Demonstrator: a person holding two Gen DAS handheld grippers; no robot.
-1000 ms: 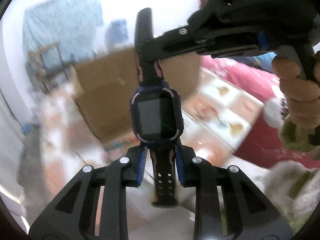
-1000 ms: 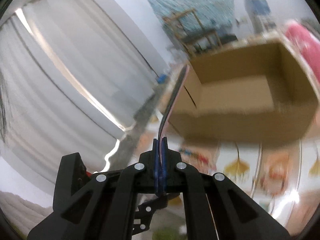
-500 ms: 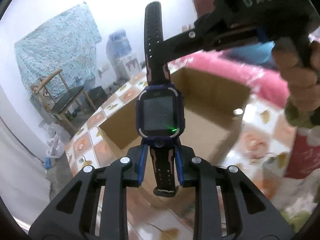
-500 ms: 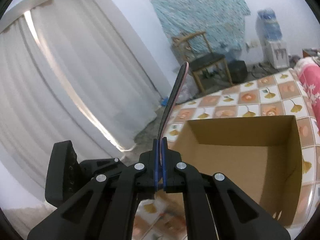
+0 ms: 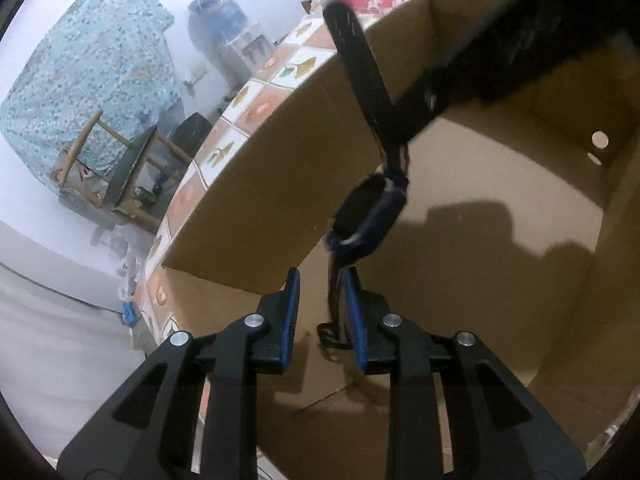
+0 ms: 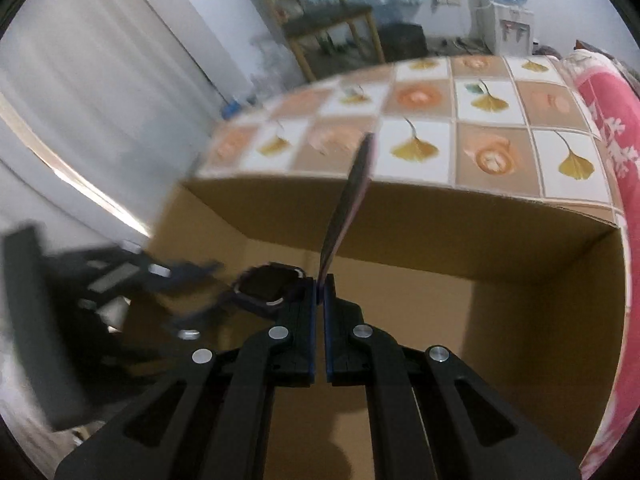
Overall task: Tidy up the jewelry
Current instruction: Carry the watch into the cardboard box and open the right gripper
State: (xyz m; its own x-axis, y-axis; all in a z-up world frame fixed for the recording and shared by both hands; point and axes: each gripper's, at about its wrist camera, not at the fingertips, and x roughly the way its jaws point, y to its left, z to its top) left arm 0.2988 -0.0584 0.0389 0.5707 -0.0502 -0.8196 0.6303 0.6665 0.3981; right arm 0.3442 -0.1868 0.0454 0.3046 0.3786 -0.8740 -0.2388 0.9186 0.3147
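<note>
A dark smartwatch [image 5: 366,216] hangs over the open cardboard box [image 5: 460,264], strung between the two tools so that it can be carried in without swinging. The right gripper [image 6: 319,308] has its fingers pressed together on one strap, whose free end sticks up past the far box wall in the right wrist view; this pinch looks like the one bearing the load. The left gripper [image 5: 322,312] has its fingers partly apart, with the other strap hanging between them close against one blue pad [image 5: 354,316]; whether that pad truly presses the strap cannot be told, and the other pad stands clear. Both tools point steeply down into the box, which sits on a floor of ginkgo-leaf patterned tiles [image 6: 484,100] beside a red blanket [image 6: 612,128]. The box bottom looks bare, so the watch is probably being lowered for release there.
</note>
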